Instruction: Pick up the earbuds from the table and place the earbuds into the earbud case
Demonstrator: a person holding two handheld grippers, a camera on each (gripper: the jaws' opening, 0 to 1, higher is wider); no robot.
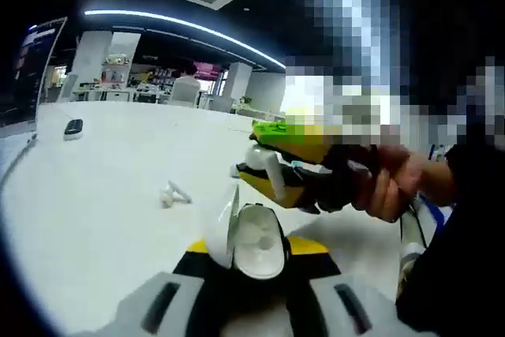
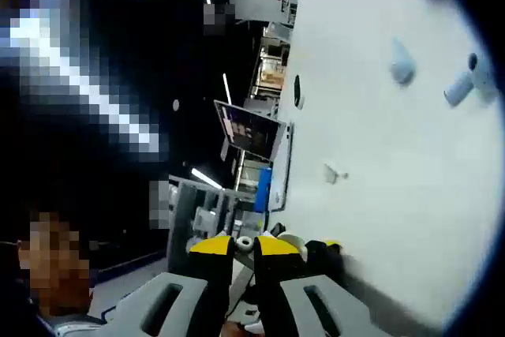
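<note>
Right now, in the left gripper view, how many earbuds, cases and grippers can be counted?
Earbuds: 2, one lying on the table at, one held in the right gripper's jaws
Case: 1, open, held in the left gripper's jaws
Grippers: 2
Total: 5

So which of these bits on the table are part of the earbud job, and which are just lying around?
Job: the open case held in the left gripper; one earbud in the right gripper; the other earbud lying on the table.

Lying about: a dark mouse; a laptop; pale objects at the table's far edge.
</note>
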